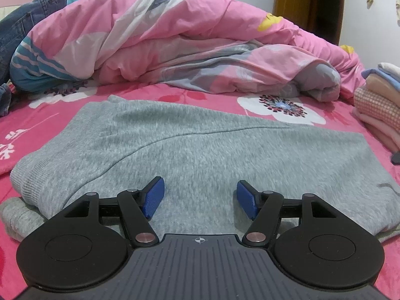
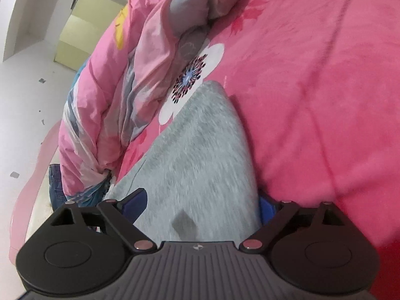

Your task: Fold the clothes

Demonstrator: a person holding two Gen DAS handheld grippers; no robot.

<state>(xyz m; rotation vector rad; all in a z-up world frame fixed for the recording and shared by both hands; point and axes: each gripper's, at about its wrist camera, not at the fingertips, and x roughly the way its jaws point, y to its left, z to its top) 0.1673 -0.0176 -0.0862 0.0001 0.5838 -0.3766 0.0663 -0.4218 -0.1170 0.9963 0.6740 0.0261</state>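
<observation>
A grey knit sweater (image 1: 200, 145) lies spread on the pink flowered bed sheet (image 1: 205, 95), with a ribbed cuff at the near left. My left gripper (image 1: 200, 196) hovers over the sweater's near part. It is open, its blue pads (image 1: 155, 197) wide apart with nothing pinched between them. In the right wrist view, which is rolled to one side, a fold of the grey sweater (image 2: 200, 150) runs between the wide jaws of my right gripper (image 2: 200, 206). The left pad stands clear of the cloth. The right pad (image 2: 266, 207) is half hidden behind the cloth's edge.
A crumpled pink quilt (image 1: 175, 42) fills the far side of the bed. Blue jeans (image 1: 22, 22) lie at the far left. A stack of folded clothes (image 1: 380, 100) sits at the right edge. A brown door frame (image 1: 307, 5) stands behind.
</observation>
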